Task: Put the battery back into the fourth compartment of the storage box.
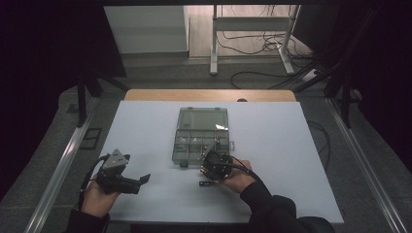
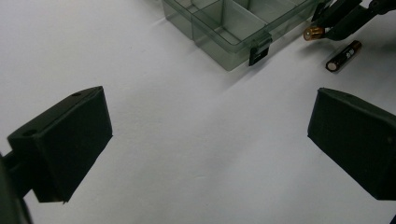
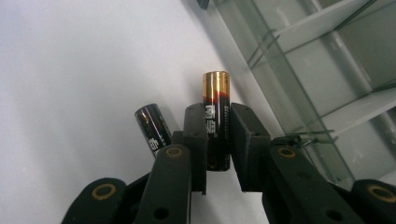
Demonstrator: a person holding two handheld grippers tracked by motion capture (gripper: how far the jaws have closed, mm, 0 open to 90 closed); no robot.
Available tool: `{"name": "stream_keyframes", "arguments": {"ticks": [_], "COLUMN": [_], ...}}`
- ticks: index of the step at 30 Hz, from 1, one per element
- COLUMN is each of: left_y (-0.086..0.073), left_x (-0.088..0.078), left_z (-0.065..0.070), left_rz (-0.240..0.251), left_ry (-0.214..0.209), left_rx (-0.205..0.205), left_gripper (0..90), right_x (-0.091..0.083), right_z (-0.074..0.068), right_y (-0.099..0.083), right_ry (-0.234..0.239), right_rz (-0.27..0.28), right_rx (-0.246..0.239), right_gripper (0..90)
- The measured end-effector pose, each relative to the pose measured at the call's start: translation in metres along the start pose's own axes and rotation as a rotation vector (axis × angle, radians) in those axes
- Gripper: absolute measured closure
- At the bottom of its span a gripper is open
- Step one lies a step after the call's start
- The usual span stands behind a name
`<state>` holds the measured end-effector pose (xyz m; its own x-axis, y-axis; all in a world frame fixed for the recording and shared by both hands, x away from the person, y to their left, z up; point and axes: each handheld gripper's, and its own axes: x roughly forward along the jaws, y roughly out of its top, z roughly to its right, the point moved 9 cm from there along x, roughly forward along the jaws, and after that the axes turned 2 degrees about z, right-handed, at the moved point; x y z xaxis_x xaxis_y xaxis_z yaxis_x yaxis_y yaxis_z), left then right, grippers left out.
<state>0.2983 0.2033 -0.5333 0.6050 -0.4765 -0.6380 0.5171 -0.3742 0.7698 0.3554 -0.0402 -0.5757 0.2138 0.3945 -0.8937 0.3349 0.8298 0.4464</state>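
My right gripper (image 3: 217, 113) is shut on a black and gold battery (image 3: 215, 116), its gold end sticking out past the pads. In the high view this gripper (image 1: 206, 167) sits at the front right corner of a clear compartment box (image 1: 201, 133) with its lid open. A second battery (image 1: 206, 184) lies flat on the white table just in front of that gripper, also seen beside the jaws (image 3: 152, 128). My left gripper (image 2: 210, 135) stands wide open over bare table, to the left of the box (image 2: 233, 23), with nothing between its jaws.
The box's compartments (image 1: 194, 141) hold a few small pieces. The white table top (image 1: 291, 160) ends at a wooden strip at the back. Metal rails run along both sides, and cables lie on the floor beyond.
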Motion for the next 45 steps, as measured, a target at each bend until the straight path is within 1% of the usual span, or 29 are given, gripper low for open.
{"name": "stream_keyframes", "arguments": {"ticks": [7,15,20,22,28,39,45], "left_y": [0.0,0.0,-0.001,-0.001,-0.001,-0.001,-0.001], "left_x": [0.0,0.0,0.0,0.001,0.001,0.0,0.0], "left_z": [0.0,0.0,0.0,0.0,0.0,0.0,0.0], "left_rz": [0.001,-0.004,-0.007,-0.007,-0.009,-0.011,-0.008], "left_ry": [0.0,-0.004,-0.005,-0.005,-0.005,-0.005,-0.005], "left_rx": [-0.004,-0.008,-0.01,-0.011,-0.014,-0.012,-0.018], "left_gripper": [0.2,0.2,0.2,0.3,0.2,0.2,0.2], "right_x": [-0.01,-0.019,-0.025,-0.027,-0.034,-0.04,-0.043], "right_z": [-0.001,0.002,0.006,0.007,0.013,0.02,0.024], "right_y": [0.005,0.008,0.01,0.01,0.012,0.013,0.014], "right_ry": [0.004,0.004,-0.003,-0.006,-0.016,-0.033,-0.046], "right_rz": [0.035,0.06,0.083,0.087,0.106,0.123,0.135], "right_rx": [0.016,0.033,0.046,0.058,0.07,0.089,0.101], "right_gripper": [76.1,76.1,76.0,76.0,76.1,76.1,76.0]}}
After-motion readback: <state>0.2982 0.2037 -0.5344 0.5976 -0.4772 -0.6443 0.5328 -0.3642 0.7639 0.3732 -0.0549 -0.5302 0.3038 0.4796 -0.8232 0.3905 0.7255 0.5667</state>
